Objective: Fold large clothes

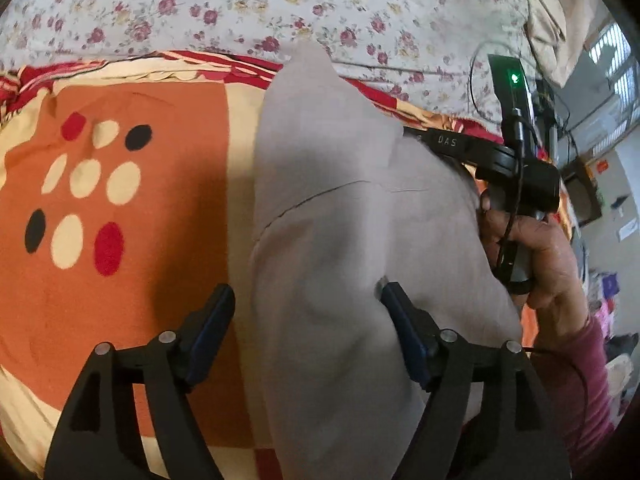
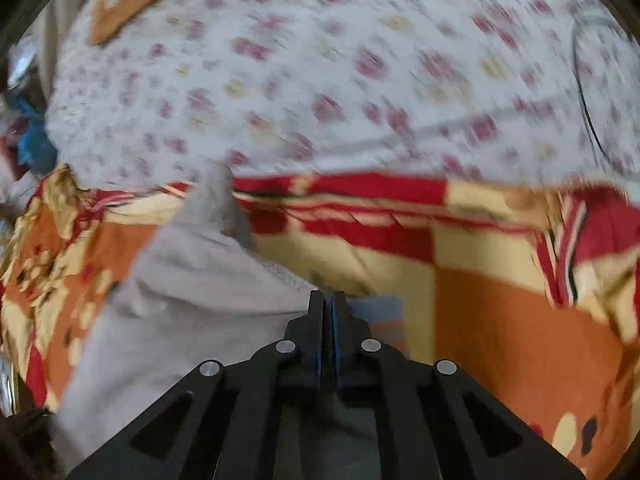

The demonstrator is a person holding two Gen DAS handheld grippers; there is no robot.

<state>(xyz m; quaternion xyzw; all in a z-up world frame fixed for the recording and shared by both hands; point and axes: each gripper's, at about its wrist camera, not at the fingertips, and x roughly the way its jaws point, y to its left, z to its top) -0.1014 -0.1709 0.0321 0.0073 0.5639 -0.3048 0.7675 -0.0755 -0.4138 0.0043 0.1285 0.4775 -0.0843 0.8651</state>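
Observation:
A large grey garment (image 1: 340, 200) lies on the orange, red and cream patterned bedcover (image 1: 120, 184). My left gripper (image 1: 306, 300) is open, its jaws wide apart, straddling the garment's left edge; the right fingertip (image 1: 394, 300) presses on the cloth. The right gripper, held in a hand (image 1: 532, 248), reaches in from the right onto the garment's far part. In the blurred right wrist view, my right gripper (image 2: 327, 300) is shut on the garment's edge (image 2: 192, 280), which spreads to the left.
A white floral sheet (image 1: 280, 4) covers the bed behind the patterned cover and also shows in the right wrist view (image 2: 320, 80). A black cable (image 1: 480, 80) lies on it at right. Room clutter stands beyond the bed's right side (image 1: 592, 184).

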